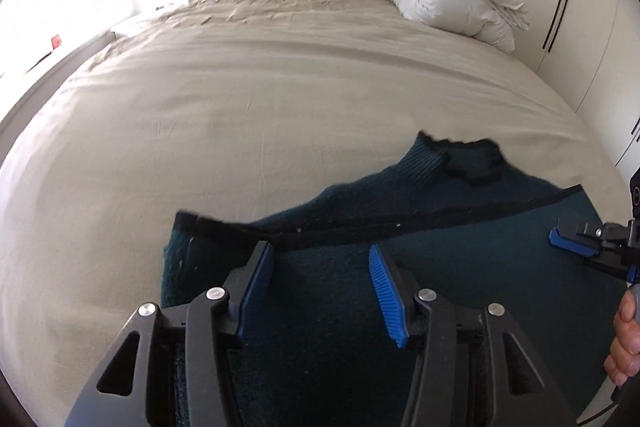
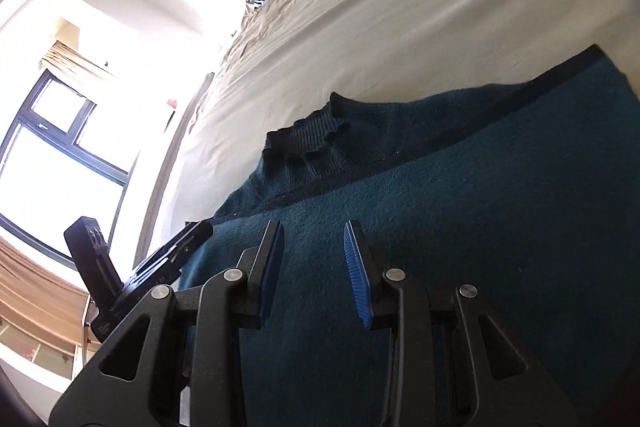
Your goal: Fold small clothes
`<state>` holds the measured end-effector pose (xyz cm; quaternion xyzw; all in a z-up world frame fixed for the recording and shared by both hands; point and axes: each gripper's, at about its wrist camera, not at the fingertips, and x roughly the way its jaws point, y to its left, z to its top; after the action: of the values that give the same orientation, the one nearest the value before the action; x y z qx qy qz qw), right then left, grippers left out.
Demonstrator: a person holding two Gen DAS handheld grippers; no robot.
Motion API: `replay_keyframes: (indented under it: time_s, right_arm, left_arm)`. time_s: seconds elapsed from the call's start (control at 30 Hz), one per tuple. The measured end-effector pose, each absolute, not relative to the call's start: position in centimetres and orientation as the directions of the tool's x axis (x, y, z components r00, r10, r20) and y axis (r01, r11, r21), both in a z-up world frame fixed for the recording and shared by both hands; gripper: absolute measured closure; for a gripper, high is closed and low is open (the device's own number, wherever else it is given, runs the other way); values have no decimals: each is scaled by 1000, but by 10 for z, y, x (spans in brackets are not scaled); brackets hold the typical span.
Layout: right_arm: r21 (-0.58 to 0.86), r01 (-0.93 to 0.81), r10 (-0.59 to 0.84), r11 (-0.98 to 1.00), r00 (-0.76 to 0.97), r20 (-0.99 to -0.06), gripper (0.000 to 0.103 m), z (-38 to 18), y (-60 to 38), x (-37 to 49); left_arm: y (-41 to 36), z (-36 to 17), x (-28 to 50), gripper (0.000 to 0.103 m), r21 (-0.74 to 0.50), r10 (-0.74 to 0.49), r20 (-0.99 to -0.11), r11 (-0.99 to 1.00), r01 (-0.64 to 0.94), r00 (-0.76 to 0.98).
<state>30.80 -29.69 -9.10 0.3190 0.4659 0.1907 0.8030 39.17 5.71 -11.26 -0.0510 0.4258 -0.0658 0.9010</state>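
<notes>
Left wrist view: the left gripper [image 1: 322, 269] hangs with its fingers parted and empty over the dark teal sweater [image 1: 440, 267], which lies on the bed [image 1: 240, 99], long axis across the frame, folded edge just ahead. The right gripper [image 1: 576, 239] is at the right.

Right wrist view: parted, empty fingers [image 2: 356, 267] over the same sweater [image 2: 500, 227]; its collar [image 2: 308, 143] ahead, unobstructed.

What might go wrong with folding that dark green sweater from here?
Both tools, left and right, are open with nothing gripped, so the folded-over sweater could spring back or slip. Its collar looks bunched, which may leave a lumpy fold. The sweater lies near the bed's edge and might slide off.
</notes>
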Motion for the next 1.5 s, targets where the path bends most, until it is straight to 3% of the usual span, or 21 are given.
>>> replay_keyframes:
  time_s: [0.1, 0.3, 0.4, 0.67, 0.77, 0.87, 0.93, 1.07, 1.17, 1.33, 1.5]
  right_arm:
    - [707, 25, 599, 706, 511, -616, 76, -105, -304, 314]
    - [732, 173, 494, 659, 634, -595, 81, -119, -380, 314]
    - [763, 253, 441, 595, 691, -573, 87, -128, -426, 304]
    - [743, 335, 291, 580, 766, -573, 83, -116, -456, 266]
    - [773, 247, 350, 585, 783, -515, 83, -89, -435, 247]
    - [772, 99, 484, 628, 726, -487, 83, -62, -384, 231]
    - [779, 22, 579, 626, 656, -484, 83, -61, -341, 223]
    - [800, -46, 706, 599, 502, -500, 83, -85, -269, 207]
    - [784, 2, 704, 621, 438, -559, 83, -114, -245, 195]
    - [819, 90, 660, 566, 545, -517, 84, -124, -292, 182]
    - [799, 218, 523, 560, 656, -545, 84, -125, -369, 162]
  left_arm:
    - [85, -115, 388, 51, -310, -276, -709, 949, 64, 649]
    - [102, -121, 390, 51, -406, -340, -680, 912, 52, 649]
    - [98, -121, 390, 51, -387, -326, -684, 921, 55, 653]
    - [91, -117, 388, 45, -351, -308, -698, 934, 66, 647]
    - [80, -103, 369, 45, -268, -231, -737, 963, 39, 635]
    - [63, -88, 330, 43, -270, -258, -729, 959, 80, 634]
    - [47, -83, 299, 35, -255, -266, -729, 961, 110, 631]
    - [19, -104, 268, 33, -135, -191, -789, 981, 140, 584]
    - [13, -116, 258, 33, -65, -142, -799, 987, 150, 584]
    - [14, -117, 257, 32, -74, -151, -801, 985, 154, 579]
    - [13, -120, 253, 31, -64, -145, -794, 986, 157, 590]
